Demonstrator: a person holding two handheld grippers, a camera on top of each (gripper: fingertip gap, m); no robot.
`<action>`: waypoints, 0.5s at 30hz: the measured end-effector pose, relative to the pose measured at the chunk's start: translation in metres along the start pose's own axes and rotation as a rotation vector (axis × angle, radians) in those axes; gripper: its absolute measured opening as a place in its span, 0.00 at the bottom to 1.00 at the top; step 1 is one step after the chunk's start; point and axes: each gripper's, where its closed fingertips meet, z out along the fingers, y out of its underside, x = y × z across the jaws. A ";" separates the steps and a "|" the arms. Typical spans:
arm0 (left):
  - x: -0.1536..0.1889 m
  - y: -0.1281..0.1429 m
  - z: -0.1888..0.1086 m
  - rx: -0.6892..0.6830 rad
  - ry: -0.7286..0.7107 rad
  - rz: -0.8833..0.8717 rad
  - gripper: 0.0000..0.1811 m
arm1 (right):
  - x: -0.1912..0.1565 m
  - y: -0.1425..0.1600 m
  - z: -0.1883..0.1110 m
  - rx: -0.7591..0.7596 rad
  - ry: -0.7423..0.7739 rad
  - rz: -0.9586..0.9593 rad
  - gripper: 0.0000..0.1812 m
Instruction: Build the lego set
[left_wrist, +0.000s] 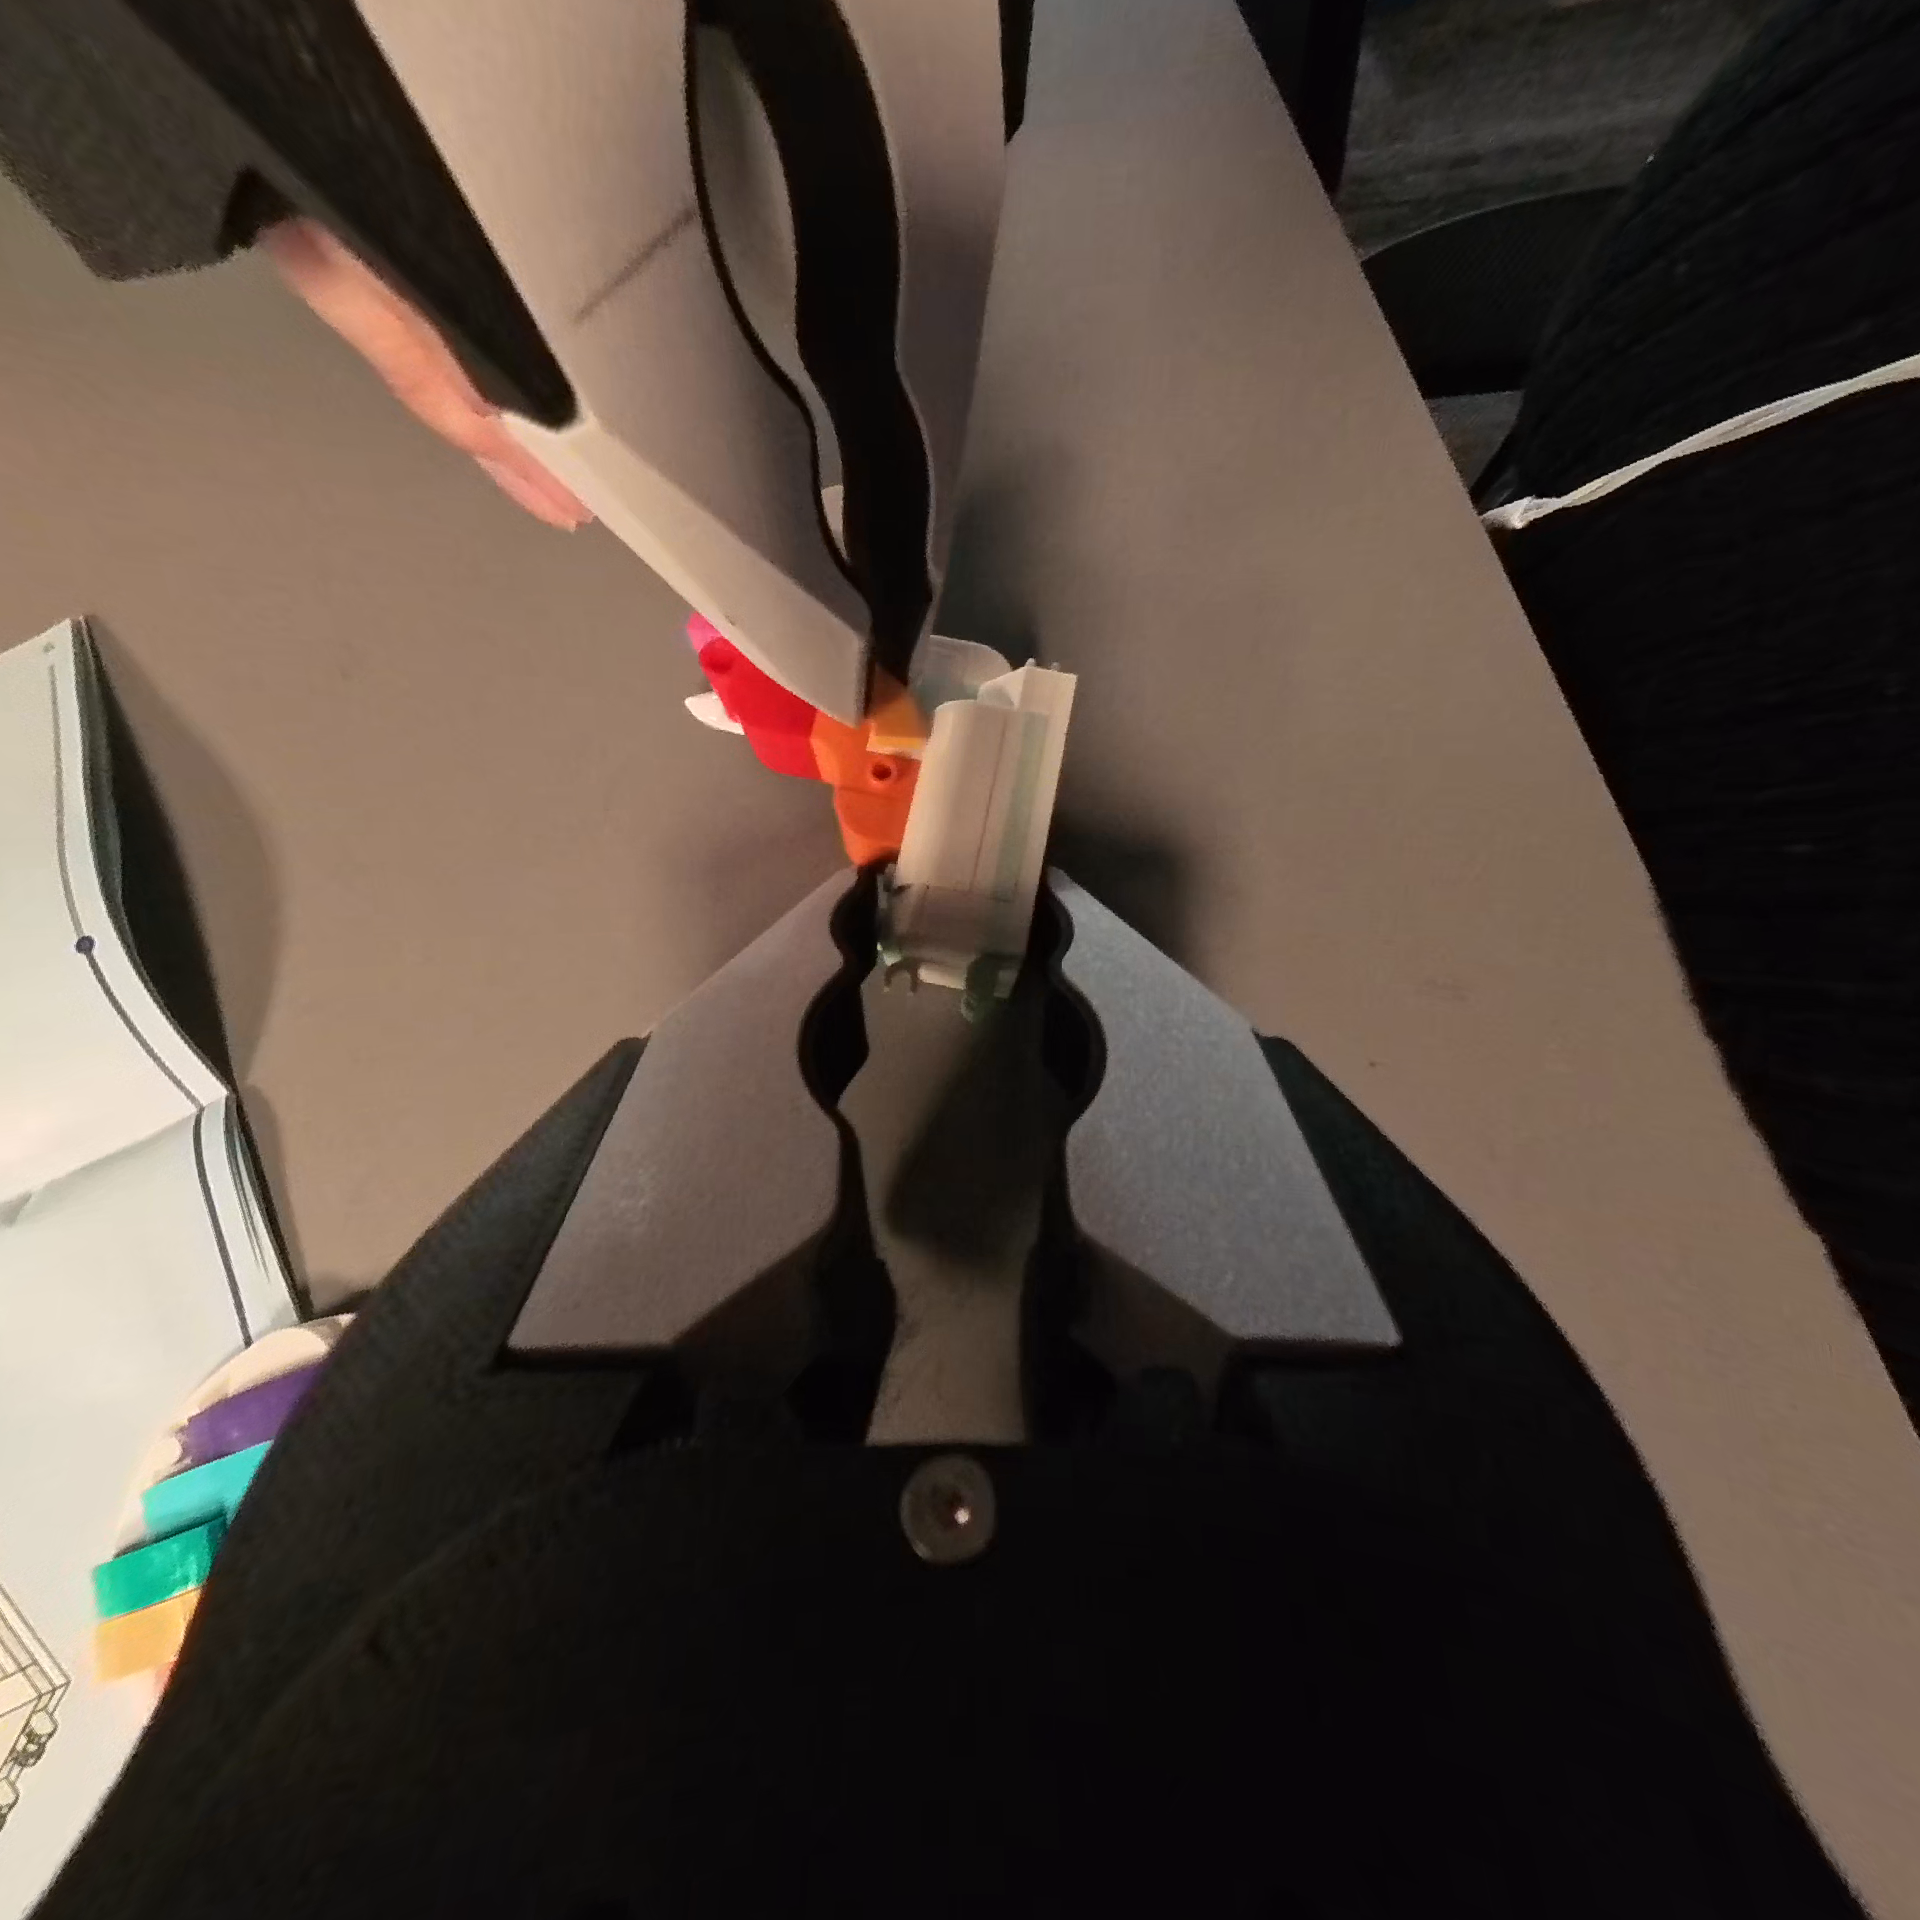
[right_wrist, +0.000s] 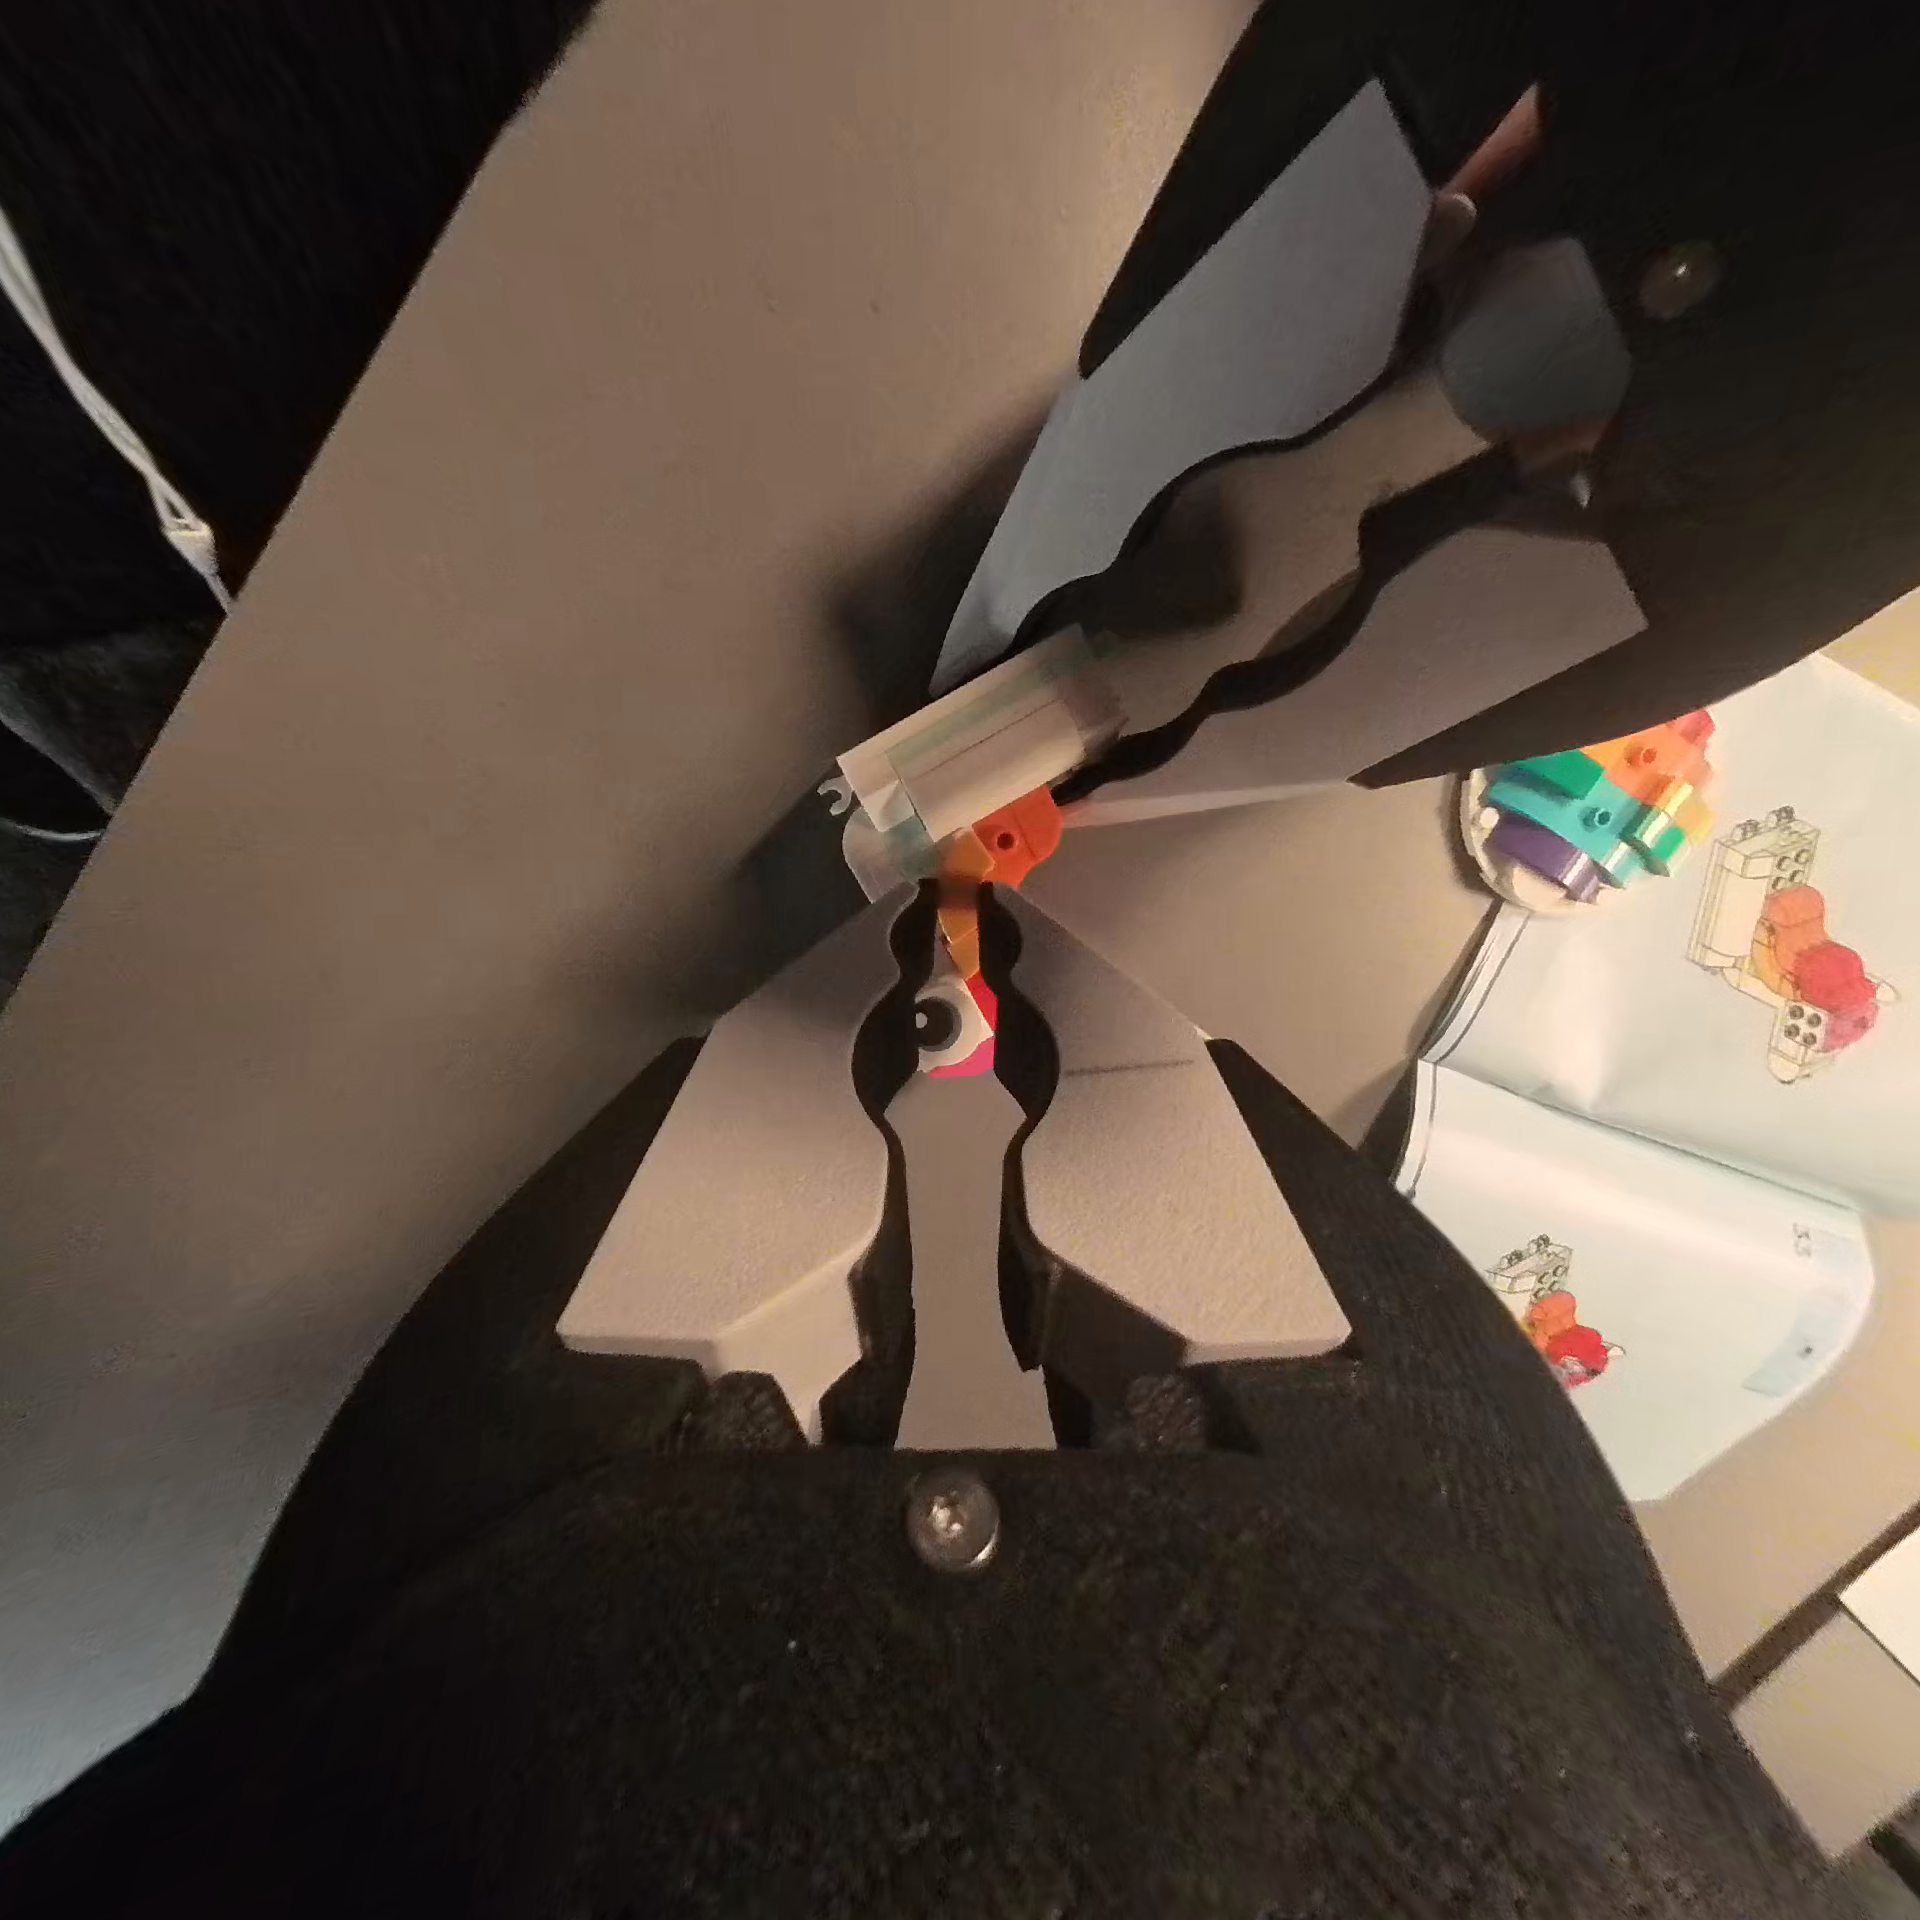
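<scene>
A small lego build hangs between both grippers above the grey table. My left gripper (left_wrist: 951, 920) is shut on its white block part (left_wrist: 982, 800). My right gripper (right_wrist: 961, 914) is shut on the coloured part: orange bricks (right_wrist: 1013, 831), a yellow-orange piece and a pink head with a white eye tile (right_wrist: 948, 1023). In the left wrist view the right gripper (left_wrist: 883, 665) comes in from above onto the red and orange bricks (left_wrist: 821, 743). In the right wrist view the left gripper (right_wrist: 1060, 727) holds the white block (right_wrist: 987, 753) from the upper right.
An open instruction booklet (right_wrist: 1662, 1039) lies on the table (right_wrist: 520, 623) at the right, also at the left in the left wrist view (left_wrist: 94, 1039). A clear dish of loose coloured bricks (right_wrist: 1590, 821) sits on it. The table edge and a person's dark clothing lie beyond.
</scene>
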 end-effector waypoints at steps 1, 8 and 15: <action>0.000 0.000 0.000 0.000 0.001 0.000 0.16 | 0.000 0.000 0.000 -0.002 -0.003 0.004 0.03; 0.002 0.000 0.001 -0.002 0.004 0.012 0.16 | 0.000 0.000 0.001 -0.002 -0.022 0.077 0.04; 0.002 0.000 0.001 -0.001 0.006 0.009 0.16 | 0.001 0.002 -0.001 -0.009 0.009 0.096 0.07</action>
